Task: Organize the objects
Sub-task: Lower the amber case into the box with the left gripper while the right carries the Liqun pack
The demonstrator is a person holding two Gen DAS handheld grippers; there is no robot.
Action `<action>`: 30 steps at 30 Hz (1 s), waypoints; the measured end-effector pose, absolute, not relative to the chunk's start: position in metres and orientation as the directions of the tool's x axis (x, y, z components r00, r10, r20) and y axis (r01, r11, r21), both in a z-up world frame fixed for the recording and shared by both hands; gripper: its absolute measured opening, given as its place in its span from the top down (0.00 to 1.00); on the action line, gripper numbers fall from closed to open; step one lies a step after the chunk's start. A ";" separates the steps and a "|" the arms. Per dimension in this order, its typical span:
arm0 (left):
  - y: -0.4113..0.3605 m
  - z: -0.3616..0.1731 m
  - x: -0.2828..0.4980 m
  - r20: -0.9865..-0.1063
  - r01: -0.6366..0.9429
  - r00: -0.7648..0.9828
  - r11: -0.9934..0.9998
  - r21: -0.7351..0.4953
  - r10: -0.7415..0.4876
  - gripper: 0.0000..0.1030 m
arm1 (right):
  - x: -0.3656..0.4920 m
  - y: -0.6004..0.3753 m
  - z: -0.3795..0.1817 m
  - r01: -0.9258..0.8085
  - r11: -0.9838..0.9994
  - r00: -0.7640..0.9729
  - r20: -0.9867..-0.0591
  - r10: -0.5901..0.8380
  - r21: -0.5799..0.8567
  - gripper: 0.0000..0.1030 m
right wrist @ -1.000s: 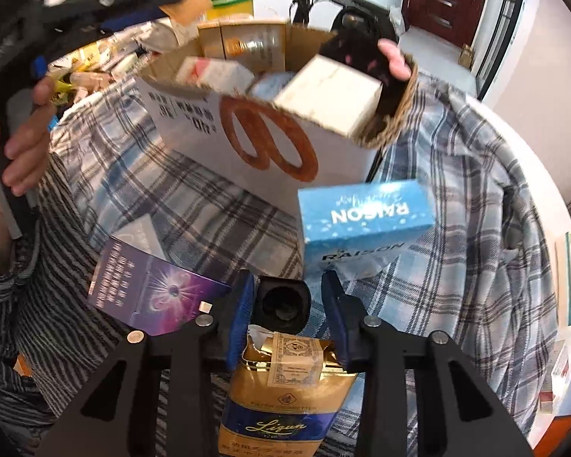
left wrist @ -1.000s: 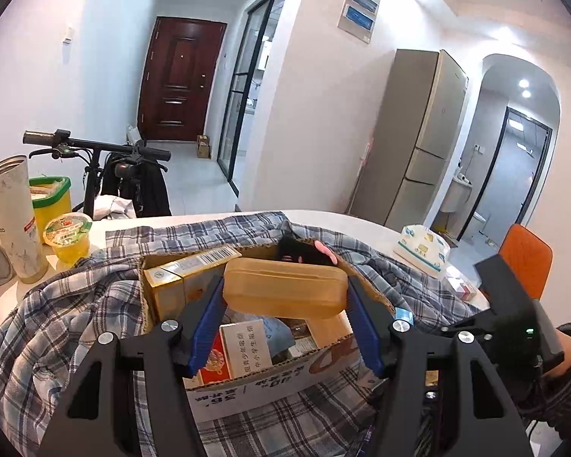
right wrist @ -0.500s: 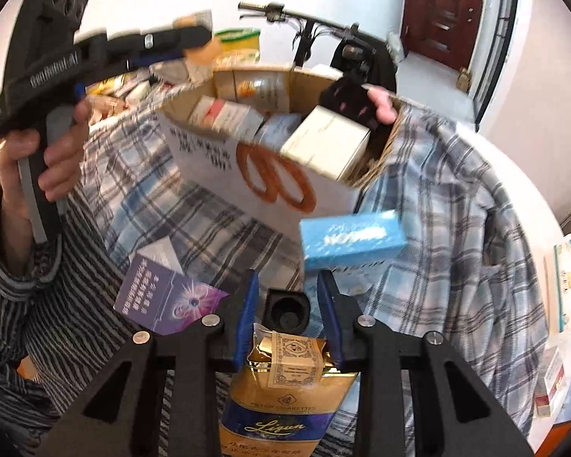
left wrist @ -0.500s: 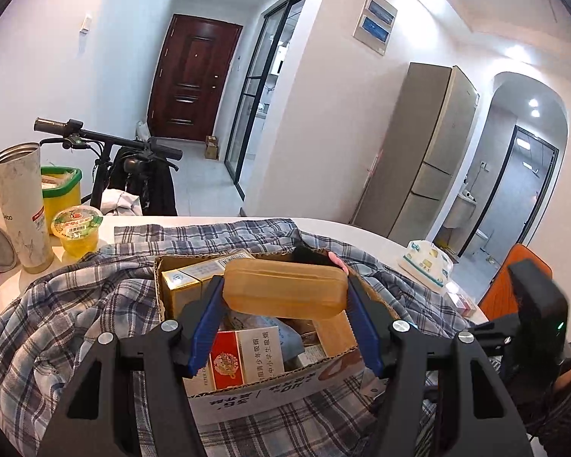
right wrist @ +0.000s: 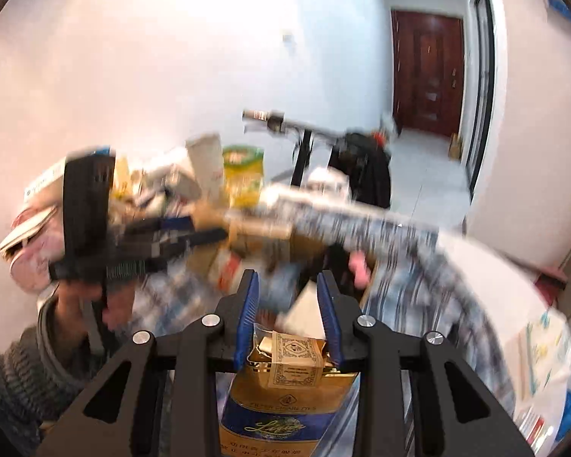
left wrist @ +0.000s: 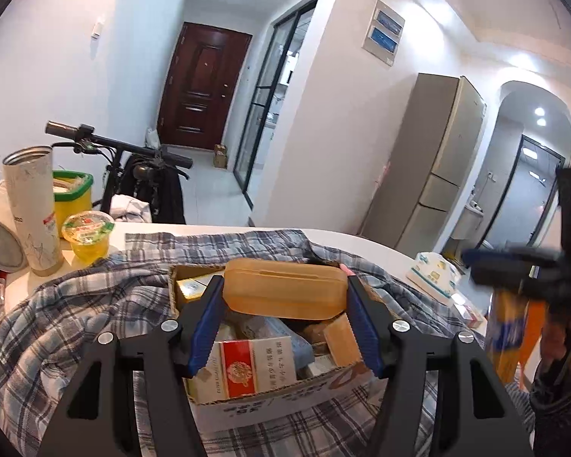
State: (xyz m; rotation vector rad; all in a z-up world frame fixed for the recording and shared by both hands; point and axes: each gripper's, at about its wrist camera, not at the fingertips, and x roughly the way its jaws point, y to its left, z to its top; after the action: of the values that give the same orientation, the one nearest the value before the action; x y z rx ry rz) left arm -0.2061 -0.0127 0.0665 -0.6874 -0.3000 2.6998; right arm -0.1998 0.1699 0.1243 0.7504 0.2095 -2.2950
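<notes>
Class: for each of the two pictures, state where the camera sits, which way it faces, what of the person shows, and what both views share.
Left wrist: on the left gripper, facing over its amber case and the cardboard box toward the hallway door; a sleeve at right.
Right wrist: on the right gripper, jaws shut on a gold-and-blue pack, facing the blurred table; the left hand shows.
Shared: box, plaid cloth, scooter handlebar, door.

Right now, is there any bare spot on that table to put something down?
Little. A bare strip of table lies between the jelly cup and the plaid shirt; another curves behind the shirt toward the tissue pack. The box is crammed, the left edge cluttered.
</notes>
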 end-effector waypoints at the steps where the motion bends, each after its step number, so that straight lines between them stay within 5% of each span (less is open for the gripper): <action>1: -0.013 0.066 -0.206 -0.421 -0.260 -0.833 -0.925 -0.275 0.359 0.38 | -0.204 0.165 0.131 0.674 -0.736 -0.593 -0.552 -0.586 0.057 0.70; 10: -0.017 0.064 -0.208 -0.407 -0.196 -0.872 -0.956 -0.218 0.272 0.38 | -0.257 0.106 0.150 0.620 -0.784 -0.695 -0.442 -0.568 0.033 0.70; 30: -0.006 0.045 -0.218 -0.417 -0.142 -0.891 -0.983 -0.115 0.178 0.38 | -0.291 0.084 0.090 0.562 -0.826 -0.694 -0.511 -0.506 0.055 0.70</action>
State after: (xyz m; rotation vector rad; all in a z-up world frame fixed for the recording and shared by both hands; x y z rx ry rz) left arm -0.2185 -0.0062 0.0448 -0.6512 -0.1224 2.9024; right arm -0.2913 0.0836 0.0902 0.6974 0.1410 -2.4509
